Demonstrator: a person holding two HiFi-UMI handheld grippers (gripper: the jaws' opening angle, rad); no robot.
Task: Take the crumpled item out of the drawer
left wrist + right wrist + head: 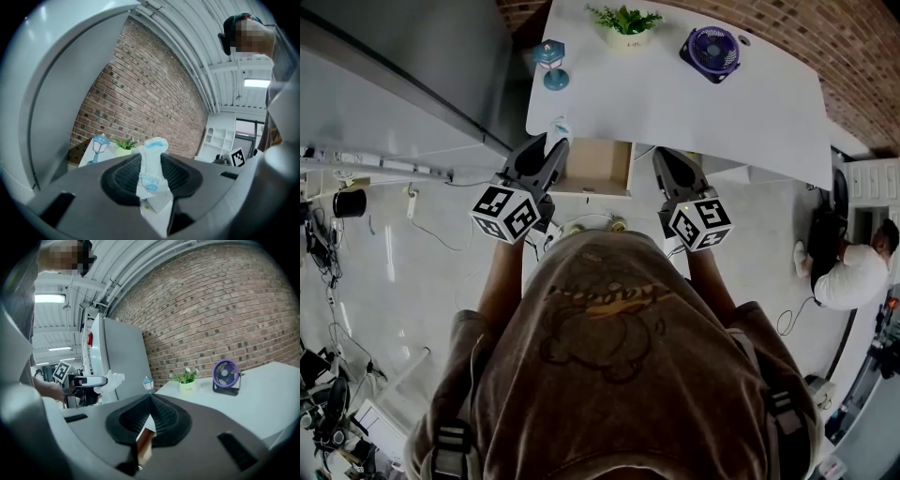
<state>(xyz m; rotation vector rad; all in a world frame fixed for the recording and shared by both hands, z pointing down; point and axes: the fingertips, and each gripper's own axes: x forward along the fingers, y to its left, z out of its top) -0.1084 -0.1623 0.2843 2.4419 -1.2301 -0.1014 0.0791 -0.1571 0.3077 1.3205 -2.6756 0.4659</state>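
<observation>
Crumpled wrapper clear of the drawer.
Left gripper fingers clamped its middle, long axis upright, just left of the open drawer; right gripper fingers met, empty.

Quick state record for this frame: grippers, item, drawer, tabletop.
left gripper: shut on crumpled item
crumpled item: white and blue, out of the drawer
right gripper: shut, empty
drawer: open, between the two grippers
table: white; holds lamp, potted plant, fan
</observation>
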